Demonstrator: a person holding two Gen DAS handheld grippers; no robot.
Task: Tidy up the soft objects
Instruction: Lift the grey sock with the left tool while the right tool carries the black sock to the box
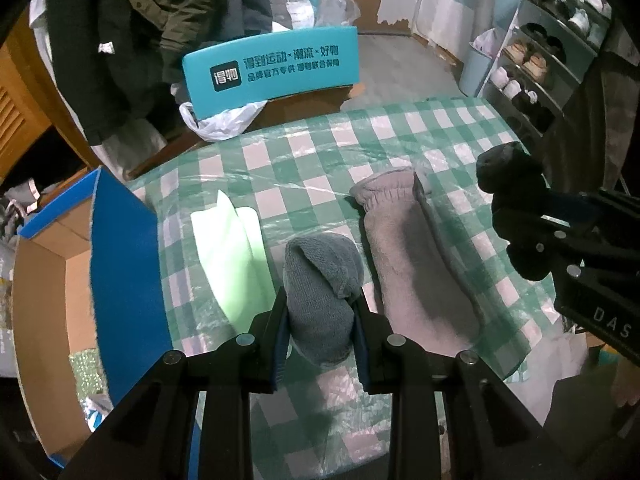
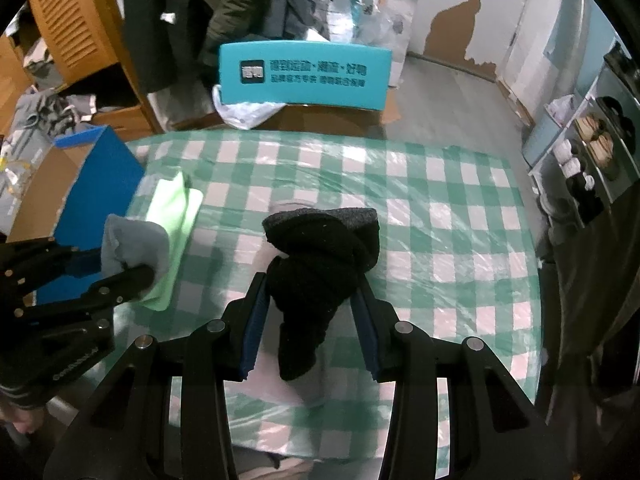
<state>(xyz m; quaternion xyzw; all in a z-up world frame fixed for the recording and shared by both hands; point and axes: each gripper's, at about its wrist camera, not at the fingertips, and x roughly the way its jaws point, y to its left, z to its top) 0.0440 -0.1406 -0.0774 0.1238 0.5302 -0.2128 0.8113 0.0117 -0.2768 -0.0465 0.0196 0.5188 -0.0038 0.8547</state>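
Observation:
My left gripper (image 1: pixel 320 300) is shut on a rolled grey-blue sock (image 1: pixel 322 280), held above the green checked tablecloth (image 1: pixel 312 152). My right gripper (image 2: pixel 310 292) is shut on a bundled black sock (image 2: pixel 320 256), also lifted off the table. In the left wrist view the right gripper (image 1: pixel 524 220) with the black sock (image 1: pixel 508 184) hangs at the right. In the right wrist view the left gripper (image 2: pixel 120 264) with the grey-blue sock (image 2: pixel 134 244) is at the left. A light grey fleece sock (image 1: pixel 412 248) and a folded pale green cloth (image 1: pixel 232 252) lie on the table.
An open cardboard box with blue sides (image 1: pixel 120 280) stands at the table's left edge. Behind the table a teal sign (image 1: pixel 276 66) leans on a chair, with a white plastic bag (image 1: pixel 224 120). A shoe rack (image 1: pixel 548 52) stands far right. Dark jackets (image 1: pixel 152 20) hang at the back.

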